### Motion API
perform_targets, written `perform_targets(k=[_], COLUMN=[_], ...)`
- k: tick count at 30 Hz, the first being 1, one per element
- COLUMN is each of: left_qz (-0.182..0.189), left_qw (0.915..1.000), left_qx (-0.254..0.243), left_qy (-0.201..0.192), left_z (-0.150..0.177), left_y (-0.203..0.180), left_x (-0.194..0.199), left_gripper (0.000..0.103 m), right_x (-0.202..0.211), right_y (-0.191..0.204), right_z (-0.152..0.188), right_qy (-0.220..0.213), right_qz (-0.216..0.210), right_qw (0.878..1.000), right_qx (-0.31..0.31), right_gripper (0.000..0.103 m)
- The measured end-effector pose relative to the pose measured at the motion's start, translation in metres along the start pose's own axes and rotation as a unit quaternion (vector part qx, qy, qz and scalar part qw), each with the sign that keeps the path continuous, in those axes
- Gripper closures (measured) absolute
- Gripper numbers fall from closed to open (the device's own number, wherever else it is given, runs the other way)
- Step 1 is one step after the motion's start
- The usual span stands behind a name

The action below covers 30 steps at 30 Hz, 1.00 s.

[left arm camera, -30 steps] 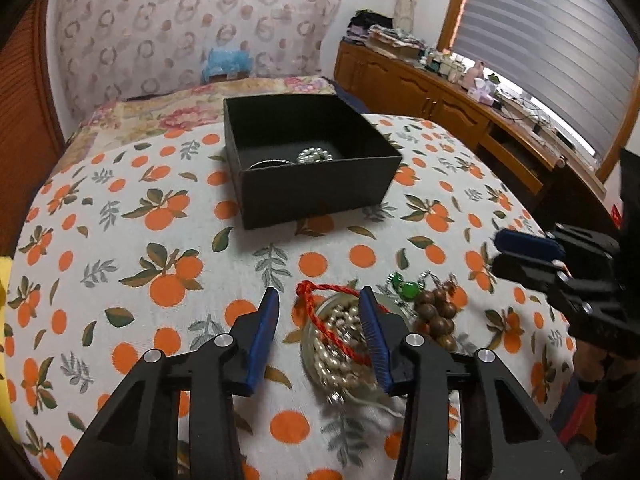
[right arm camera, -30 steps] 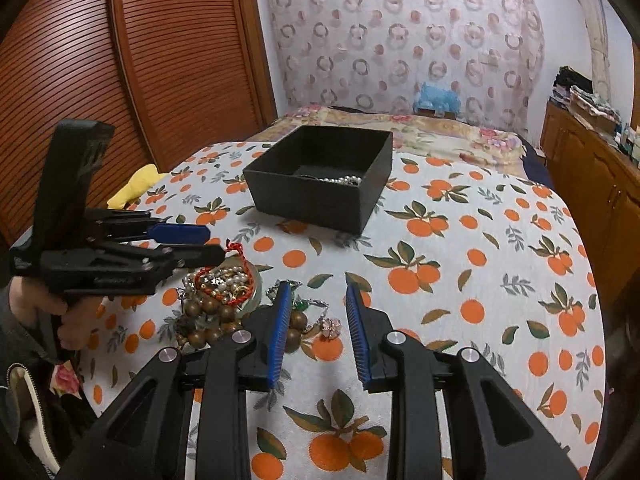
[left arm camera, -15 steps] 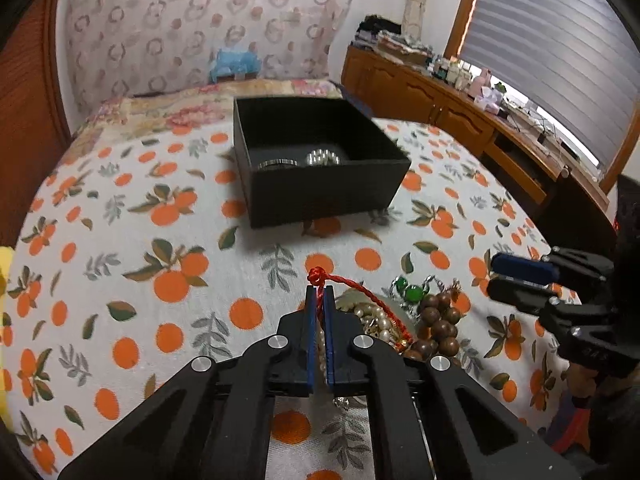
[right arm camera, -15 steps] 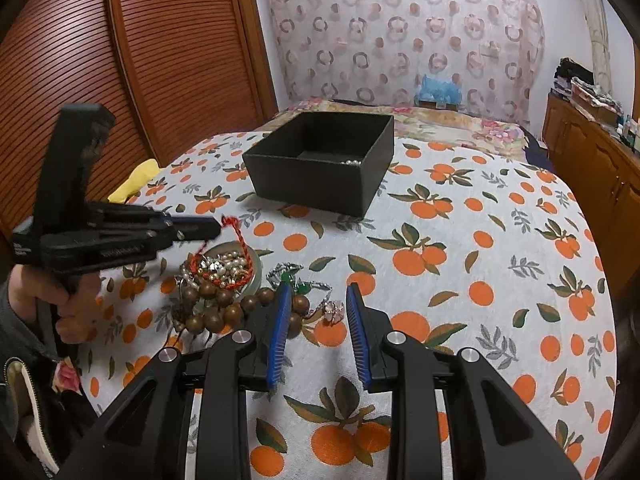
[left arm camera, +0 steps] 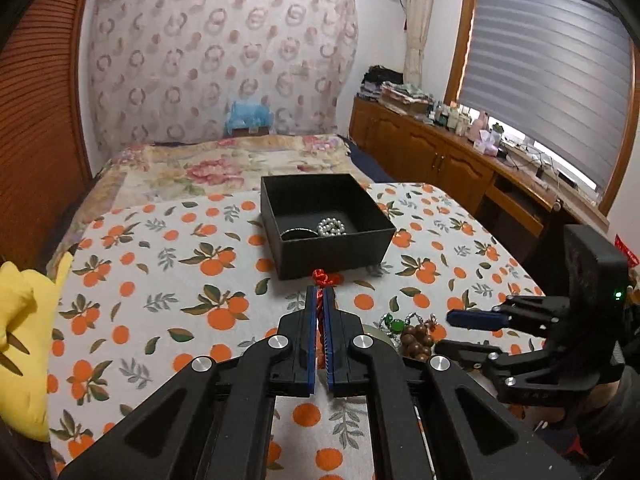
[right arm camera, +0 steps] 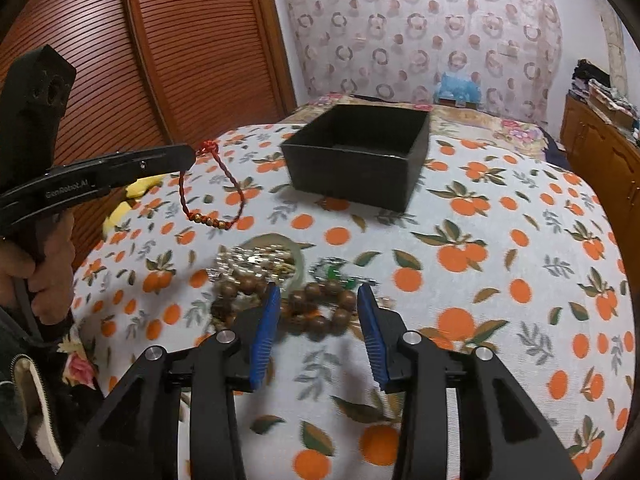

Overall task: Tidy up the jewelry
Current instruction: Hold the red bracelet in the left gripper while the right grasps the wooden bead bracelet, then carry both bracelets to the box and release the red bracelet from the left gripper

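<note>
The red cord bracelet (right arm camera: 212,196) is clamped between the closed jaws of the left gripper (left arm camera: 320,300), its knotted end (left arm camera: 323,278) protruding just past the fingertips. In the right wrist view the bracelet is seen hanging as a loop below the left gripper (right arm camera: 188,156), lifted clear of the orange-patterned cloth (right arm camera: 500,280), with a short run of small gold-coloured beads at its lowest part. The bracelet is held nearer the person than the black box (left arm camera: 326,224), which lies ahead of the left gripper on the cloth; the box is open at the top, and a silver bead bracelet (left arm camera: 331,227) and a dark ring-shaped piece (left arm camera: 297,234) are seen inside it.

The right gripper (right arm camera: 316,320) is held with its jaws spread apart and nothing between them. Just ahead of its fingertips a brown wooden bead bracelet (right arm camera: 316,308) lies on the cloth, part of it framed by the two blue pads (right arm camera: 264,332). Beyond the beads, a pile of pearl-like strands (right arm camera: 256,260) is seen blurred, beside a green-stoned chain (right arm camera: 340,274). The remaining jewelry is also visible to the right of the left gripper in the left wrist view, where the wooden beads (left arm camera: 416,342) are partly hidden behind the gripper body. A yellow soft item (left arm camera: 24,340) rests at the left edge of the cloth.
</note>
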State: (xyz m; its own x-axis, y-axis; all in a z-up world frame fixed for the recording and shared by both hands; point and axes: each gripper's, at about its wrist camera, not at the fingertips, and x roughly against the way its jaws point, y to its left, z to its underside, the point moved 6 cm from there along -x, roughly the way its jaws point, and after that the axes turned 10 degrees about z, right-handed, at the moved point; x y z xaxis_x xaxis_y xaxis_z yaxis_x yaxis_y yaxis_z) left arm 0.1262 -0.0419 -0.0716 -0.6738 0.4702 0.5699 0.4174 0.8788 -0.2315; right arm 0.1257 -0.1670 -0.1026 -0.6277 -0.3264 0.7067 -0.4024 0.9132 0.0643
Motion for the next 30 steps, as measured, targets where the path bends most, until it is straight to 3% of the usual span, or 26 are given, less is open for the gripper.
perform_targets(k=[18, 26, 30], left_qz=[-0.001, -0.001, -0.001], left_qw=[1.0000, 1.0000, 0.9999], left_qx=[0.007, 0.008, 0.008], left_qy=[-0.006, -0.006, -0.007], left_z=[0.014, 0.015, 0.015], left_y=[0.007, 0.006, 0.006], left_x=[0.011, 0.010, 0.010], left_gripper=[0.101, 0.101, 0.101], right_x=[-0.029, -0.035, -0.024], right_y=[0.011, 0.018, 0.021], right_z=[0.002, 0.002, -0.003], right_qy=[0.039, 0.051, 0.035], right_qz=[0.033, 0.024, 0.019], right_qw=[0.999, 0.998, 0.999], right_qx=[-0.018, -0.003, 0.006], right_gripper=[0.063, 0.088, 0.088])
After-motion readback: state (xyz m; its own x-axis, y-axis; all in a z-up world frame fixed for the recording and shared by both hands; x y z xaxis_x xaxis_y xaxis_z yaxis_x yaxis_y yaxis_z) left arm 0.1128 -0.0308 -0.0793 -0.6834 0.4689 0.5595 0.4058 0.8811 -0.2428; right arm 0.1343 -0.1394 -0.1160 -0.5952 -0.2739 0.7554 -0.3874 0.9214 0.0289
